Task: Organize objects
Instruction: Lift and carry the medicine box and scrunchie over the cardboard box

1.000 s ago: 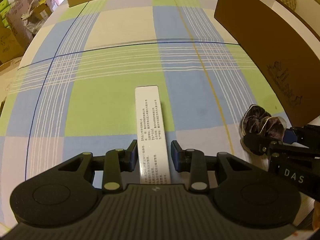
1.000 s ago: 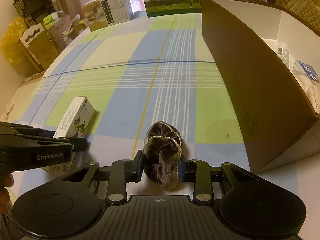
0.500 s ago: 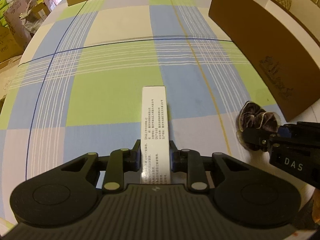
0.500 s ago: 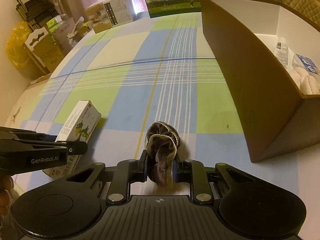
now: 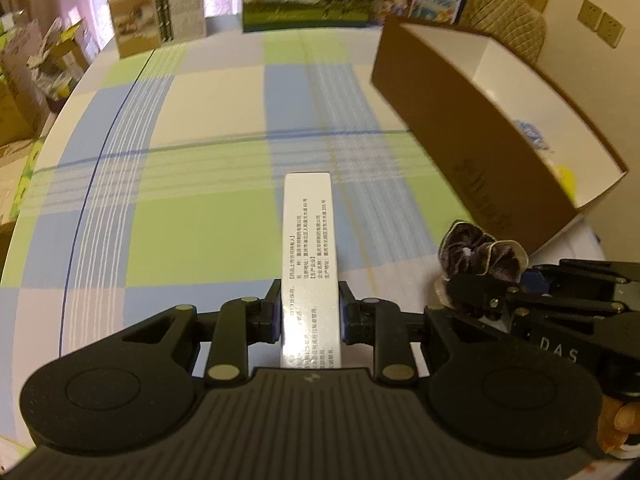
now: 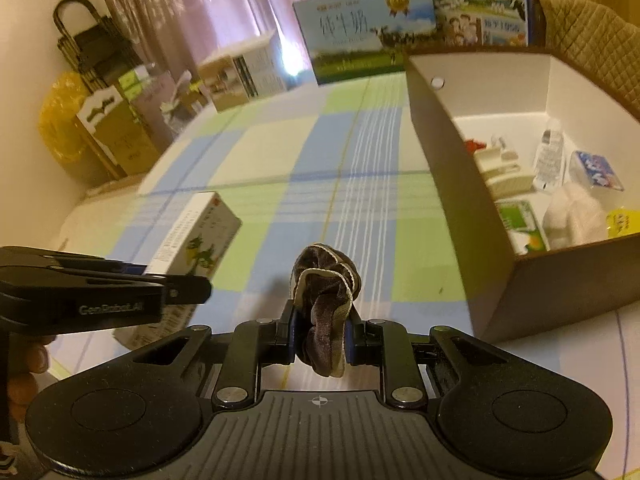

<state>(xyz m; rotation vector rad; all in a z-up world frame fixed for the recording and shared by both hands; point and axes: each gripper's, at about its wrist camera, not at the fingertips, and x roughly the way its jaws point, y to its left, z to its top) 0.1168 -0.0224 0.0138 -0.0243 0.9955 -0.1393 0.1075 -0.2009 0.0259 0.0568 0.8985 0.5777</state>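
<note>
My left gripper (image 5: 308, 312) is shut on a long white medicine box (image 5: 307, 240), held off the checked tablecloth (image 5: 200, 208) with its far end pointing away. The same box (image 6: 196, 240) shows in the right wrist view, pinched by the left gripper (image 6: 192, 290). My right gripper (image 6: 320, 340) is shut on a dark brown velvet scrunchie (image 6: 324, 292), also raised above the cloth. In the left wrist view the scrunchie (image 5: 480, 254) sits at the tip of the right gripper (image 5: 476, 292). A brown cardboard box (image 6: 460, 200) with a white inside stands open to the right.
Several small items lie inside the cardboard box (image 5: 500, 152). Milk cartons (image 6: 364, 48) and a beige carton (image 6: 240, 76) stand along the table's far edge. Bags and boxes (image 6: 108, 132) crowd the floor at the left. A quilted chair back (image 6: 592, 44) rises behind the cardboard box.
Both grippers closed onto their objects and lifted them off the cloth. The views tipped up, so the far cartons and the cardboard box's inside now show.
</note>
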